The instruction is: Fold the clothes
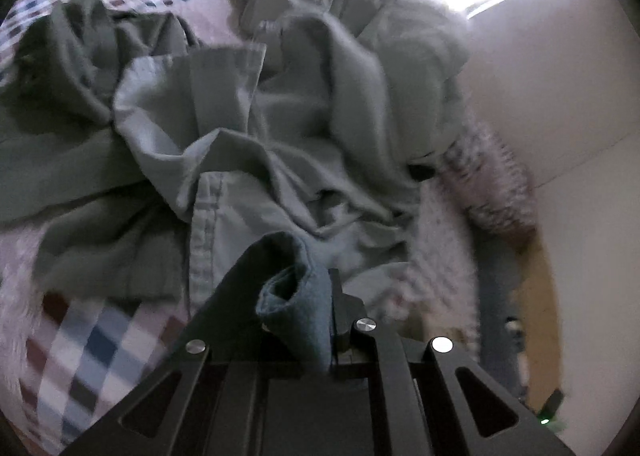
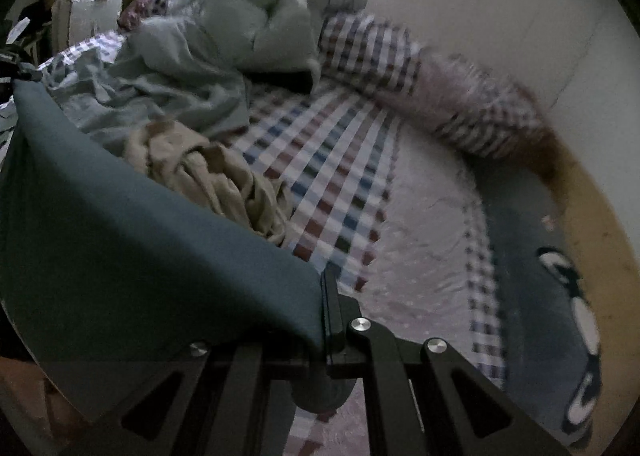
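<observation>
A dark teal garment [image 2: 132, 256] hangs stretched between both grippers above the bed. In the right wrist view my right gripper [image 2: 326, 296] is shut on one corner, and the cloth spreads away to the left. In the left wrist view my left gripper [image 1: 326, 296] is shut on another bunched corner of the teal garment [image 1: 292, 296]. Beneath the left gripper lies a crumpled pale green garment [image 1: 240, 144]. A beige garment [image 2: 216, 176] lies rumpled on the bed just beyond the teal cloth's edge.
The bed has a checked sheet [image 2: 332, 184] in white, blue and maroon. A pile of grey-green clothes [image 2: 256, 16] sits at the far end. A checked bolster [image 2: 460, 96] lies along the white wall [image 2: 500, 8]. A blue mat [image 2: 560, 296] is on the floor.
</observation>
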The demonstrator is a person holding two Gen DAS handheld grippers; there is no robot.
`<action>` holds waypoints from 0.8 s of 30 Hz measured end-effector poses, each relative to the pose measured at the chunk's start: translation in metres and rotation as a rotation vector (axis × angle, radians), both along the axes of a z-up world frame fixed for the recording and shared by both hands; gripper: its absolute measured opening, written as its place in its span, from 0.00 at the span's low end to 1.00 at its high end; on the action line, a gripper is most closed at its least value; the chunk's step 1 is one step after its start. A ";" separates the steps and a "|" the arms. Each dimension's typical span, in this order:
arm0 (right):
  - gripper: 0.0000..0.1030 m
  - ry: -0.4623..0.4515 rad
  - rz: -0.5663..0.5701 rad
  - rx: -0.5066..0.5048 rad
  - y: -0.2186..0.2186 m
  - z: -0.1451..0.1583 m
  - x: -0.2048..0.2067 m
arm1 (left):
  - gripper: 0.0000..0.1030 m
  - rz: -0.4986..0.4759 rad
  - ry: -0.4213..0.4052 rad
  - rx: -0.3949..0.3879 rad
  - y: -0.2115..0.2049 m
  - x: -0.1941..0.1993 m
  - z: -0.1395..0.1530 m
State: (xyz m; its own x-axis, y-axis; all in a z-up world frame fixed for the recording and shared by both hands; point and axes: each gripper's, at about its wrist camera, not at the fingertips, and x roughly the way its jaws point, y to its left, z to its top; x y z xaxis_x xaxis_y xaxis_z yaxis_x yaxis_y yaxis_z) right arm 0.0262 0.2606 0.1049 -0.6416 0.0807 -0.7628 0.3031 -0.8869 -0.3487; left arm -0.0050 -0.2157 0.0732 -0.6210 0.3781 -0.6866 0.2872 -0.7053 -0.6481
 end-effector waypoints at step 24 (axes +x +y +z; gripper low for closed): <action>0.74 0.094 -0.434 -0.127 0.097 -0.022 -0.022 | 0.75 0.058 0.230 -0.028 -0.072 0.043 0.035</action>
